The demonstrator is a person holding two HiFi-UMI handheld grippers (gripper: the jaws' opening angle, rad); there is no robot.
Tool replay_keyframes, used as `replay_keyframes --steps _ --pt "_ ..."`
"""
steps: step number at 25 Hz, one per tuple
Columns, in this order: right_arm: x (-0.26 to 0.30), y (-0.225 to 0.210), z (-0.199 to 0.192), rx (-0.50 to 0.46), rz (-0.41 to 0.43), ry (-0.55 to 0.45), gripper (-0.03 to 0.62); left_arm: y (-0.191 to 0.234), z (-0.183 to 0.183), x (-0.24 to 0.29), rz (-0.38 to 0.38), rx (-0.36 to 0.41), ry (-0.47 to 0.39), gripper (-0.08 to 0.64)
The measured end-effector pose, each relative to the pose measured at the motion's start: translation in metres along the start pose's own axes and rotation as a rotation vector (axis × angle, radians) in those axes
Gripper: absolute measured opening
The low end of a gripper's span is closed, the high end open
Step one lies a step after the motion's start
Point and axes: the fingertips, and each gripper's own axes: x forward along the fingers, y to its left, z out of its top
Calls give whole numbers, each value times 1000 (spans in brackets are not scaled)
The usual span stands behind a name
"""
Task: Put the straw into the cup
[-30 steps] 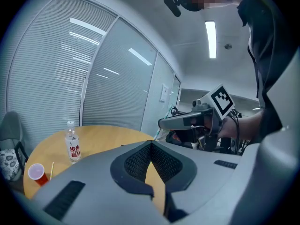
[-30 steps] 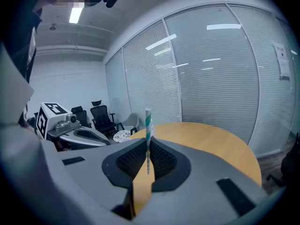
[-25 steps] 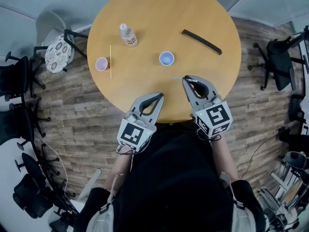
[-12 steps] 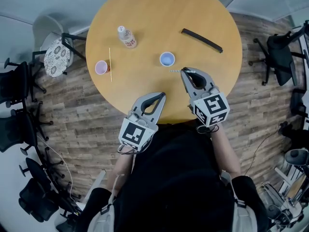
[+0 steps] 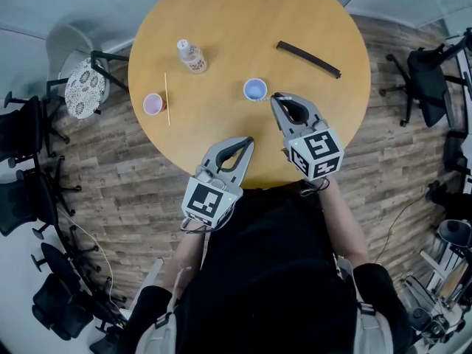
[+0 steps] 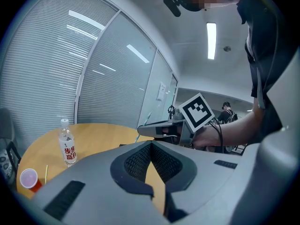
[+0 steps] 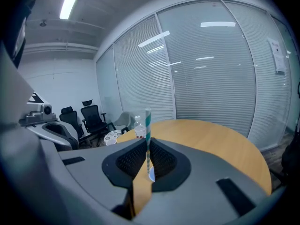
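**Brought straw up to the cup**

Checked against a second back. Found right tongs [image 5: 274,96] shifted up the tabletop [image 5: 221,21], from near its front edge to just beside the cup [image 5: 255,89], still clamped on the straw [image 7: 148,125]. Saw no shift in left tongs [image 5: 247,141]; noted them closed, holding nothing.

Judged the carry nearly done. Found the straw not yet in the cup, one end close to the rim. Judged next step: tip that end over the opening, then release.

Recorded straw as thin, straight, teal-and-white striped, likely paper, so easily crushed. Recorded cup as small, round, pale blue inside, probably light and easy to knock. Recorded tabletop as round, smooth, wood-toned.
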Motion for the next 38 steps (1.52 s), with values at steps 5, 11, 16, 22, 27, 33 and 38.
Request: replay_keyframes --steps 5,11,16,22,27,33,38 --pt "17 -2 -14 -19 -1 23 29 4 -2 -1 5 -8 0 10" --pt "30 -7 -28 -23 -10 49 29 0 -5 -1 1 -15 -1 11" --pt "44 -12 -44 2 -31 76 29 5 -9 -3 10 -20 1 11" --pt "51 -15 -62 1 -52 113 31 7 -7 -5 18 -20 -1 11" --pt "58 -20 -70 7 -69 133 31 12 -7 -3 25 -30 -1 11" --pt "60 -26 -82 18 -88 158 31 10 -11 -5 32 -36 7 11" --pt "65 -30 -88 36 -101 176 31 12 -12 -5 34 -36 12 11"
